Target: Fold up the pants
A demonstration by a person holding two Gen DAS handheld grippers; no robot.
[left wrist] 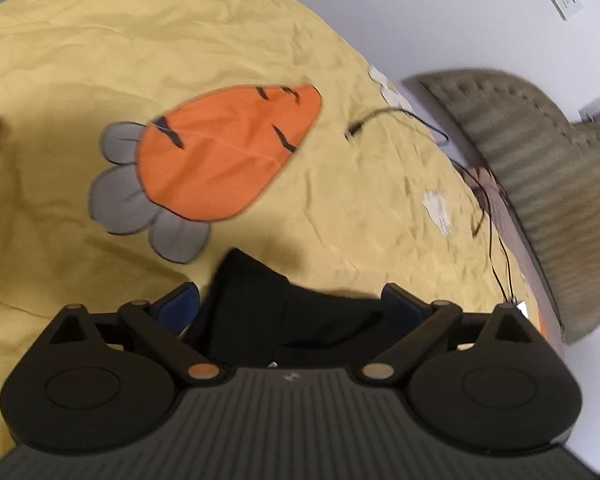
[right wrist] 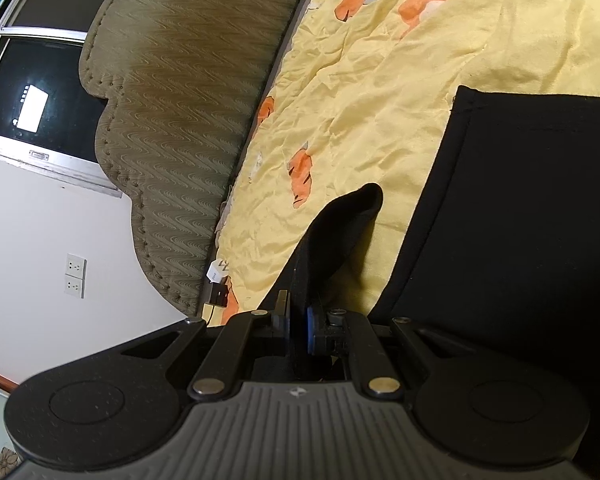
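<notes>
Right gripper (right wrist: 297, 330): jaws nearly closed, black pants (right wrist: 520, 220) fabric pinched between the pads, a fold rising ahead of them. Left gripper (left wrist: 296, 300): jaws spread wide, pants fabric bunched between the fingers, ungripped, over the yellow bedsheet (left wrist: 100, 60).

Pants (right wrist: 520, 208): plain black, faint stitched hem line. Bedsheet (left wrist: 100, 60): pale yellow, printed with orange carrots (left wrist: 228, 148) bearing short black dashes and grey leaves outlined dark; small white motifs near the edge. Headboard (right wrist: 180, 80): olive-brown, wavy woven pattern. Wall (right wrist: 40, 240): white. Both grippers black, ribbed grey housing; blue pads (right wrist: 311, 330) on the jaws.
</notes>
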